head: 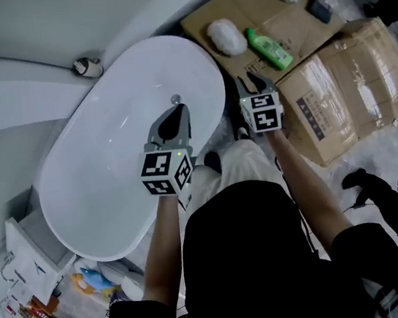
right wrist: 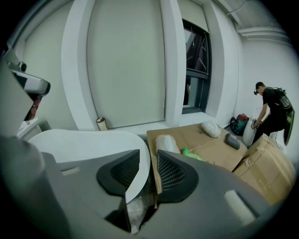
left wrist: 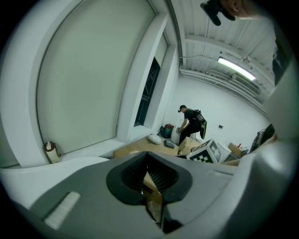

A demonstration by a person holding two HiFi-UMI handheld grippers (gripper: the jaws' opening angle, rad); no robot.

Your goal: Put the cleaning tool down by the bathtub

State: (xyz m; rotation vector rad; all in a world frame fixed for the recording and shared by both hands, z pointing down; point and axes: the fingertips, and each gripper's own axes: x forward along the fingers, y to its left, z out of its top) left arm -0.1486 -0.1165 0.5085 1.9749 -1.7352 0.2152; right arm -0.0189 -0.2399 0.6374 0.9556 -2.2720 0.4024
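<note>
Left tongs (head: 176, 113): closed tip to tip, empty, held over the bathtub (head: 104, 169) near its cardboard-side rim.
Right tongs (head: 252, 80): parted narrowly, empty, at the edge of the cardboard (head: 295, 7).
White cleaning tool (head: 225, 34): lying on the cardboard's bathtub-side edge, just beyond the right tongs, beside a green bottle (head: 269, 48).

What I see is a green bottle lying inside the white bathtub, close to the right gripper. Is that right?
Not quite. The green bottle lies on the flattened cardboard beside the bathtub, not inside it, as the head view shows. It is indeed close to the right gripper.
</note>
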